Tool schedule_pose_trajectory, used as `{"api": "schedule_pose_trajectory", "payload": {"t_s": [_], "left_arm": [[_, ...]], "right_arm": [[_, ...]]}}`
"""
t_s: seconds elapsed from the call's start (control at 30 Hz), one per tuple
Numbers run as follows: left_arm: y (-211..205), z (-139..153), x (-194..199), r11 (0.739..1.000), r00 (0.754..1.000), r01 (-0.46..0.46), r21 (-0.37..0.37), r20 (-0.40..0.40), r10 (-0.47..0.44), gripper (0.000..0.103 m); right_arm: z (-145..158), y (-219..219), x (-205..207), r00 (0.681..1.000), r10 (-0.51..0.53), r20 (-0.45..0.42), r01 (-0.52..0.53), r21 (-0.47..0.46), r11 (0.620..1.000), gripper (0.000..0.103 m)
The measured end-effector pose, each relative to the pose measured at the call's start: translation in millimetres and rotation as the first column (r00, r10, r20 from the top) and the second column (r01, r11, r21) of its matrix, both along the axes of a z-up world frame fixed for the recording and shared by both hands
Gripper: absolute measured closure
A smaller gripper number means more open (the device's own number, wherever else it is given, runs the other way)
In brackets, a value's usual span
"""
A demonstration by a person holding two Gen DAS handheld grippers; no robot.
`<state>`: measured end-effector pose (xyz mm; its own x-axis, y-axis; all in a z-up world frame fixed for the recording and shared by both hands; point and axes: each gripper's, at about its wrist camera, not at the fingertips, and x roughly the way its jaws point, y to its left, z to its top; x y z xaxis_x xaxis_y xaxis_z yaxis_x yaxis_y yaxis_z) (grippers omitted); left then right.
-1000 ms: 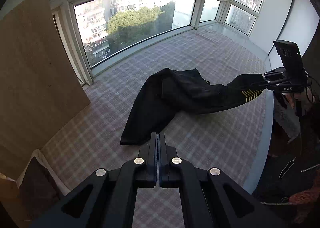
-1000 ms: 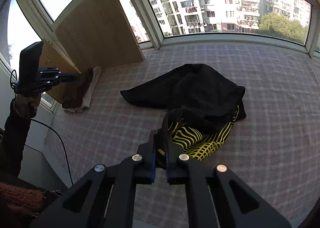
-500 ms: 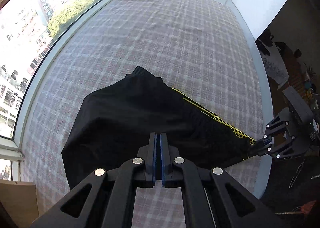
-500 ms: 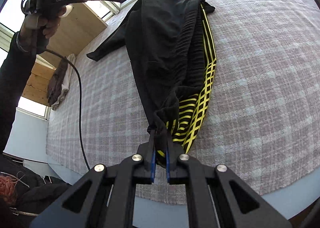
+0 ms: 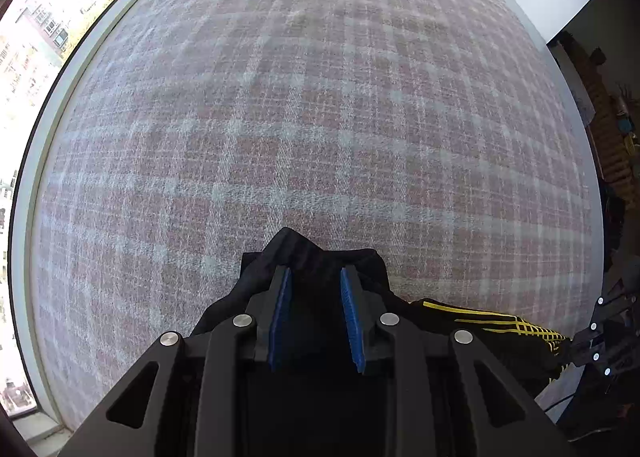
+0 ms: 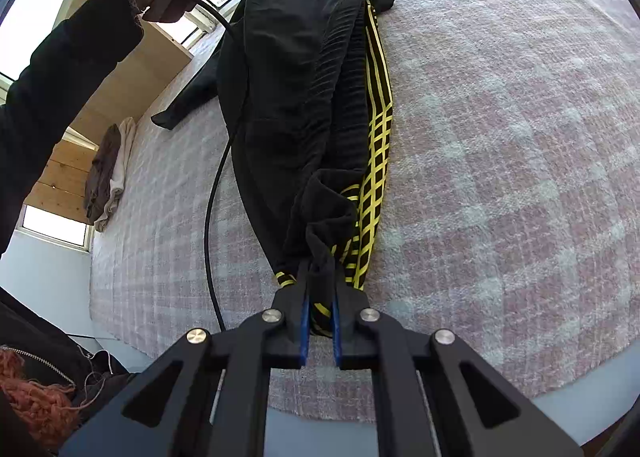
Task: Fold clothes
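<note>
Fingers [image 5: 280, 317] of left gripper [image 5: 314, 313] are spread apart around a bunched garment [image 6: 304, 97] edge; right gripper [image 6: 319, 321] is clamped on the other end, lower centre. Garment is stretched across plaid cloth [image 6: 500, 137]. Step judged: spreading before folding; left closure needed next.

Blk hand-held gripper [image 6: 319, 311], blue pads [image 6: 305, 321], silver screws, blk sleeve [image 6: 60, 69].

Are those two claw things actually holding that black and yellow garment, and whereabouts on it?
Right gripper pinches the garment at its bunched near end. Left gripper is open over the far end.
</note>
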<state>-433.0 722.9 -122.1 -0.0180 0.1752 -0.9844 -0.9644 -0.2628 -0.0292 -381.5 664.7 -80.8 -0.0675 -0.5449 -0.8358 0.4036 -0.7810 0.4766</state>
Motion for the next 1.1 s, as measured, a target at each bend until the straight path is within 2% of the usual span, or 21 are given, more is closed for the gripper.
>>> {"api": "schedule_pose_trajectory", "payload": {"t_s": [0.07,0.17,0.2,0.27,0.37,0.43,0.53,0.6,0.67,0.77,0.83,0.93,1.0,1.1], "left_arm": [[1.7,-1.5,2.6,1.0,1.0,0.011,-0.015,-0.024,-0.011,0.077],[4.4,6.9,10.3,0.998,0.993,0.059,-0.02,-0.104,-0.061,0.074],[6.4,9.9,11.5,0.997,0.992,0.072,-0.014,-0.105,-0.073,0.063],[16.7,10.9,11.2,0.996,0.992,0.088,-0.024,-0.089,-0.089,0.052],[26.1,2.5,4.3,0.995,0.993,0.083,-0.061,-0.074,-0.087,0.051],[26.1,-0.9,-1.1,0.997,0.997,0.065,-0.048,-0.035,-0.067,0.052],[20.7,0.1,-3.8,0.999,0.999,0.044,-0.026,-0.012,-0.044,0.061],[16.1,1.9,-3.1,0.999,0.999,0.044,-0.013,-0.008,-0.044,0.077],[10.9,4.0,3.0,0.998,0.998,0.065,-0.008,-0.023,-0.066,0.084],[-2.6,4.5,15.1,1.0,0.999,0.031,0.0,-0.02,-0.031,0.087],[-26.3,8.4,21.0,0.999,1.0,-0.015,0.043,-0.006,0.016,0.087],[-62.7,42.8,27.4,0.984,0.997,-0.082,0.157,0.01,0.082,0.088],[-93.5,75.8,32.9,0.961,0.992,-0.127,0.245,0.019,0.126,0.088],[-148.9,127.8,44.9,0.914,0.98,-0.186,0.362,0.003,0.199,0.088]], "right_arm": [[1.3,1.3,-1.6,1.0,0.001,-0.002,-0.001,0.014,1.0,0.095],[3.8,0.8,-2.9,1.0,0.014,-0.009,-0.014,0.036,0.999,0.095],[4.2,-0.2,-3.2,1.0,0.019,-0.012,-0.019,0.045,0.999,0.095],[3.6,-2.4,-4.1,1.0,0.024,-0.009,-0.023,0.058,0.998,0.095],[4.1,-4.1,-5.6,1.0,0.023,-0.01,-0.022,0.079,0.997,0.095],[4.7,-5.1,-6.5,1.0,0.021,-0.011,-0.02,0.091,0.996,0.095],[4.6,-6.9,-7.2,1.0,0.018,-0.013,-0.017,0.098,0.995,0.095],[3.2,-8.9,-6.9,1.0,0.013,-0.009,-0.012,0.096,0.995,0.095],[2.1,-8.1,-7.4,1.0,0.007,-0.008,-0.006,0.093,0.996,0.095],[0.8,-7.4,-7.8,1.0,0.005,-0.007,-0.005,0.093,0.996,0.095],[1.2,-8.1,-8.1,1.0,0.004,-0.01,-0.003,0.09,0.996,0.095],[7.6,-3.4,-9.3,0.999,-0.009,-0.032,0.011,0.079,0.997,0.095],[16.5,3.4,-12.3,0.998,-0.025,-0.053,0.029,0.07,0.997,0.095],[40.0,12.8,-20.3,0.993,-0.041,-0.112,0.048,0.065,0.997,0.095]]}}
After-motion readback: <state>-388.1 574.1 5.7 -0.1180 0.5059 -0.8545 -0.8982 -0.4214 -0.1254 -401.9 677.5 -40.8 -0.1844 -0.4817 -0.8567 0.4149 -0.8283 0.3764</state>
